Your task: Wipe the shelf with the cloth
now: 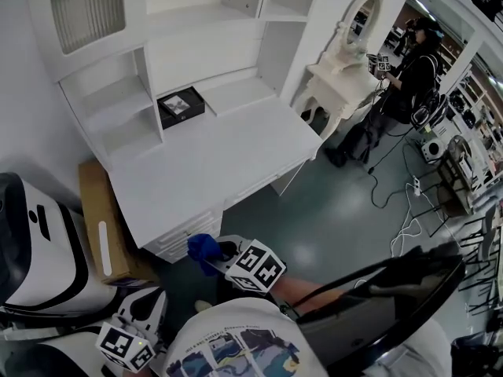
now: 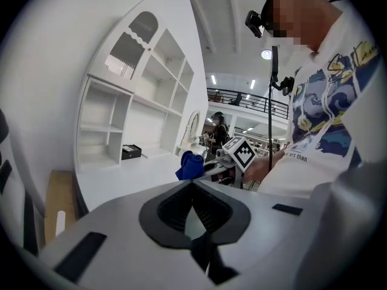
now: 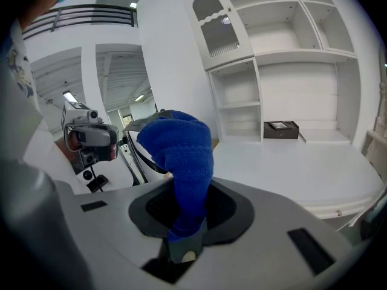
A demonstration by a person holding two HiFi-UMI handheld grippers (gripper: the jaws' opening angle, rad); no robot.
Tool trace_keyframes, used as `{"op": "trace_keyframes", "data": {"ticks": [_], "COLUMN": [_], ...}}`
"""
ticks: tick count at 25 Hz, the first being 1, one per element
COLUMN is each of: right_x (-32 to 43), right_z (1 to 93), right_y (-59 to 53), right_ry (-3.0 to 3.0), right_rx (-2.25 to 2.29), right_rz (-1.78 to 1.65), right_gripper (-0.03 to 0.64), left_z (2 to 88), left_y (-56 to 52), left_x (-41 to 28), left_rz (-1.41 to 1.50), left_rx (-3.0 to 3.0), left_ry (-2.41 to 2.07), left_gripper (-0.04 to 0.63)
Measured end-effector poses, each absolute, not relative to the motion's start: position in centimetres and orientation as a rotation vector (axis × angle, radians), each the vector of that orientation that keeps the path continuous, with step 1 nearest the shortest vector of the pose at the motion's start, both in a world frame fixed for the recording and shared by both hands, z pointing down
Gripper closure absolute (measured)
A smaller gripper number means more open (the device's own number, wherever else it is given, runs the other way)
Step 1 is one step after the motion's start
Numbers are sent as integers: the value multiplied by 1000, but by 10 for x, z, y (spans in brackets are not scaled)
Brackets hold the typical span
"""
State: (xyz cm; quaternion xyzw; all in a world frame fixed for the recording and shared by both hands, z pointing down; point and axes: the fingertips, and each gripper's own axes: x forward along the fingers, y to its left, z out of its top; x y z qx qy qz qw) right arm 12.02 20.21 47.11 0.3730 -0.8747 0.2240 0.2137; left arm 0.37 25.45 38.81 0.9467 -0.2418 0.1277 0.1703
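- Clamped the blue cloth (image 3: 178, 153) in the right gripper (image 3: 183, 225), with the jaws pressed on its lower end and the rest bunched up above them.
- Held the right gripper (image 1: 228, 254) low at the bottom centre of the head view, pointed toward the upper left, with the cloth (image 1: 203, 250) near the front edge of the white desk (image 1: 196, 163) and apart from its top.
- Held the left gripper (image 1: 140, 320) at the bottom left of the head view, close to the body and lower in the frame than the right one.
- Had the jaws of the left gripper (image 2: 192, 185) brought together, with nothing between them.
- Found the shelf (image 1: 236, 93) at the upper centre, well apart from the cloth, with a black box (image 1: 181, 105) at its left end.
- Saw another person (image 1: 405, 77) standing at the upper right beside a white vanity (image 1: 342, 77).
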Motion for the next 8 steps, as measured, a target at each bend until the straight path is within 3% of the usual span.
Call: {"op": "trace_keyframes", "data": {"ticks": [8], "right_x": [145], "right_z": [464], "right_y": [178], "right_ry": [-2473], "right_rx": [967], "right_rz": [604], "right_gripper": [518], "left_z": [385], "left_y": [230], "left_x": [39], "left_rz": [375], "left_rx": [2668], "left_ry": [-750], "left_gripper": [583]}}
